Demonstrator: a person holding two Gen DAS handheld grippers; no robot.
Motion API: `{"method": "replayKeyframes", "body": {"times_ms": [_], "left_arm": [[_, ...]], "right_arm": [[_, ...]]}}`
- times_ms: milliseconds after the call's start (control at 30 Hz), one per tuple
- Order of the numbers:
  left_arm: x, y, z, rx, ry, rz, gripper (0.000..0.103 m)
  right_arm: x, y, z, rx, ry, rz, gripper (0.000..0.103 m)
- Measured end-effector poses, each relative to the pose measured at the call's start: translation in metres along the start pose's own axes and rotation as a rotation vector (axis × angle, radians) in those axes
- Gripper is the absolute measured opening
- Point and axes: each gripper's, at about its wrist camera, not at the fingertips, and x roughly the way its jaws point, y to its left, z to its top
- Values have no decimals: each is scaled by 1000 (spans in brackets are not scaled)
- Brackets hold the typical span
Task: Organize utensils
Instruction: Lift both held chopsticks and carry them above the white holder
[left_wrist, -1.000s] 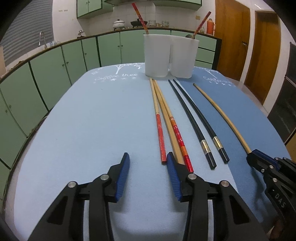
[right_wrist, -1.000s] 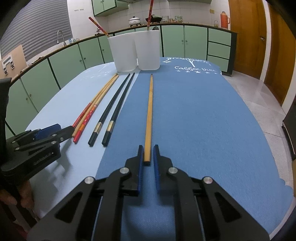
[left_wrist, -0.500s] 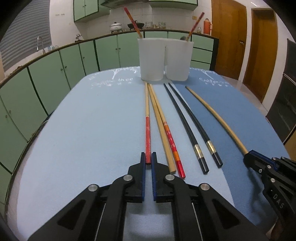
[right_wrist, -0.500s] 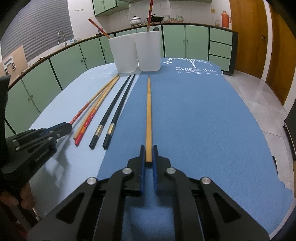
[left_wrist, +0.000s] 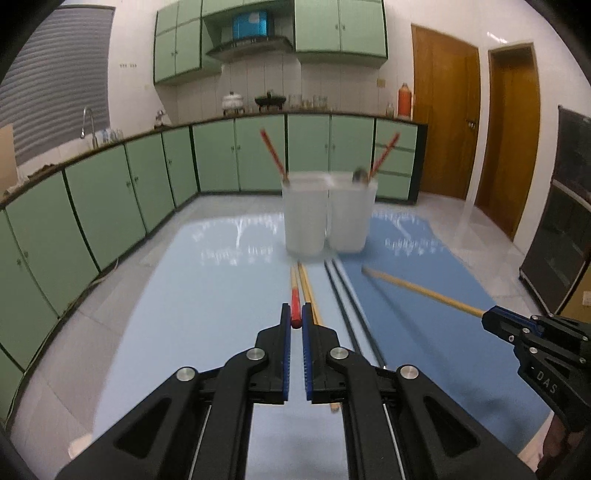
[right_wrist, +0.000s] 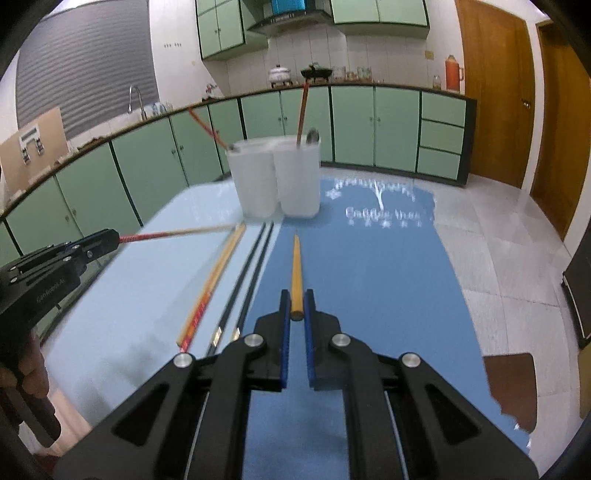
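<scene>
Two grippers are each clamped on one chopstick. In the left wrist view the left gripper (left_wrist: 296, 320), at lower centre of the frame, has its jaws nearly closed on the red end of a red-and-tan chopstick (left_wrist: 294, 295), which runs from the blue pads (left_wrist: 283, 354) up toward the frame centre. In the right wrist view the right gripper (right_wrist: 296, 308), also at lower centre, has its jaws drawn in against the butt of a plain tan chopstick (right_wrist: 296, 269), whose tip points up the frame toward the cups.

Each tool shows in the other camera. At the right edge of the left wrist view, the tan chopstick slants up-left from the right gripper's nose, clear of the mat. At the left edge of the right wrist view, the red-and-tan chopstick slants right from the left gripper's nose, likewise appearing lifted.

Four chopsticks lie on the surface between the two held ones: a tan chopstick (right_wrist: 221, 269) and a red-patterned chopstick (right_wrist: 197, 314) close together, then a pair of black chopsticks (right_wrist: 245, 280) side by side to their right in the right wrist view.

Beyond these, in the upper middle of both frames, two white cups (left_wrist: 327, 214) stand touching each other. A red chopstick (left_wrist: 272, 157) leans out of each, and a spoon bowl (right_wrist: 312, 136) shows above the rim of the right cup.

Underneath lies a light blue mat (left_wrist: 207, 295) on the left and a darker blue mat (right_wrist: 369, 280) with white print on the right. Green cabinets (left_wrist: 110, 206) line the background.
</scene>
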Motion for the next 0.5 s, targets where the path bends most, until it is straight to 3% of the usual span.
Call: {"method": "replayKeyframes", "body": {"times_ms": [267,500], "left_arm": [[-16,11,48,-23,-88,-41,6],[-9,18,81,-22,-99,-88,6]], "right_arm": [[-24,-6,56,18,-81,56,6],[-23,-12,111,41,-94,100,6]]}}
